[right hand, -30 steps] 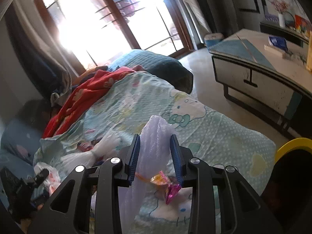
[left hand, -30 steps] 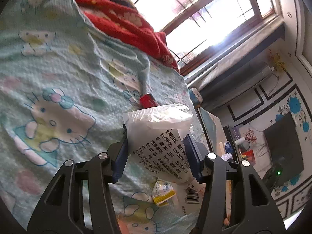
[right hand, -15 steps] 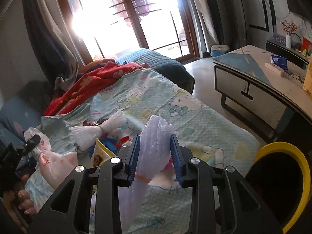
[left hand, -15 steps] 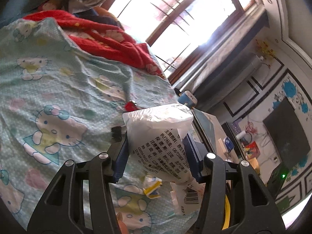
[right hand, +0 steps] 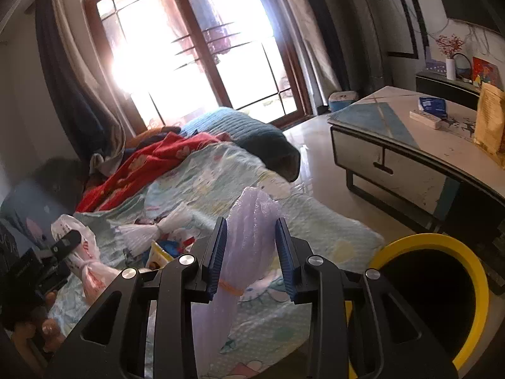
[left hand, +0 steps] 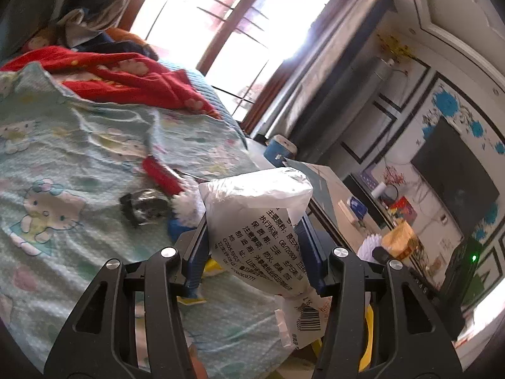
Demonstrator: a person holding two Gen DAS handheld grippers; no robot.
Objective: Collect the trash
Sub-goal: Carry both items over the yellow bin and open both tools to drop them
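Observation:
My left gripper is shut on a white plastic bag with black print and holds it above the bed. That gripper and its bag also show at the left of the right wrist view. My right gripper is shut on a pale purple foam wrap that hangs down between its fingers. A bin with a yellow rim stands on the floor just right of the right gripper. More trash lies on the bed: a white twisted wrapper, a red packet and a dark wrapper.
The bed has a light green cartoon-print sheet and a red blanket. A low white table with a yellow bag and small items stands right of the bed. A bright window is behind. A dark TV hangs on the wall.
Both grippers have pulled back and up from the bed with their loads still held. The yellow-rimmed bin has come further into the right wrist view.

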